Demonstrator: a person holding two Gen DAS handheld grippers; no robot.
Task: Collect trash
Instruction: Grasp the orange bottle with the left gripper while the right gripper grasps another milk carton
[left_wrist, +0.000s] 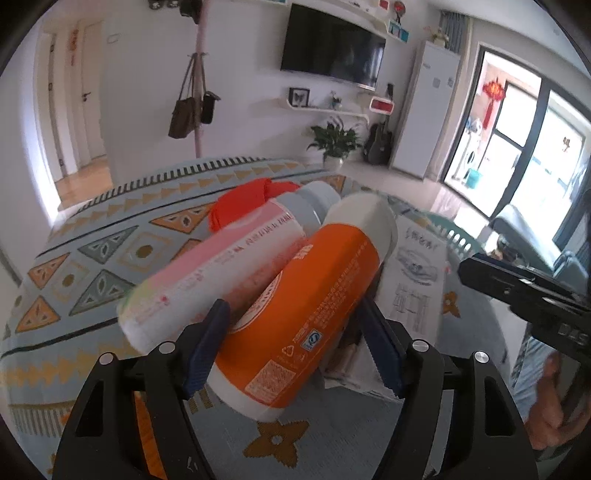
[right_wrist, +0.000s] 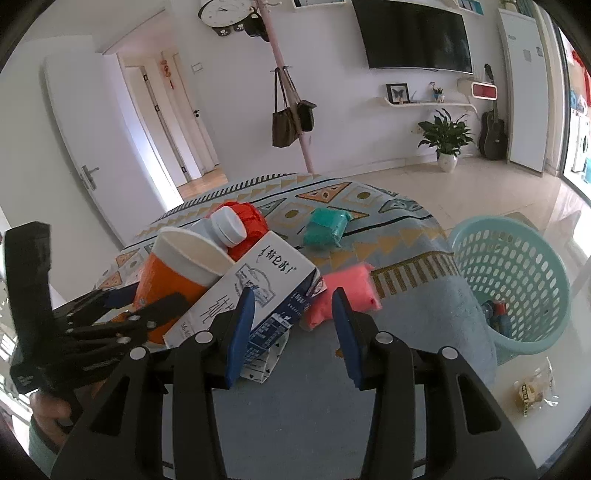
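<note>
Bright living room with white walls, a wall television (left_wrist: 332, 51) and a pale tiled floor; in front, a worktop (left_wrist: 92, 258) under a cloth with a triangle pattern. Left tool (left_wrist: 293, 310) set around the lower part of an orange bottle (left_wrist: 306, 317) with a white cap, tilted, cap end away from the camera. One blue pad against the bottle's side, the other seeming just beside it, so cannot tell if clamped. Touching this bottle, a pink-and-white bottle (left_wrist: 207, 269) with a grey cap, also tilted, and behind both a crumpled red-orange item (left_wrist: 243, 199). Right tool (right_wrist: 292, 293) wide apart and holding nothing, one pad just in front of a white-and-blue milk carton (right_wrist: 258, 288) that leans against the orange bottle. Beyond the gap, a pink packet (right_wrist: 343, 295) on the cloth; farther back, a teal packet (right_wrist: 327, 226). On the floor beside the worktop, a mint plastic basket (right_wrist: 517, 258) with some items inside, and near it a clear snack wrapper (right_wrist: 533, 393).
</note>
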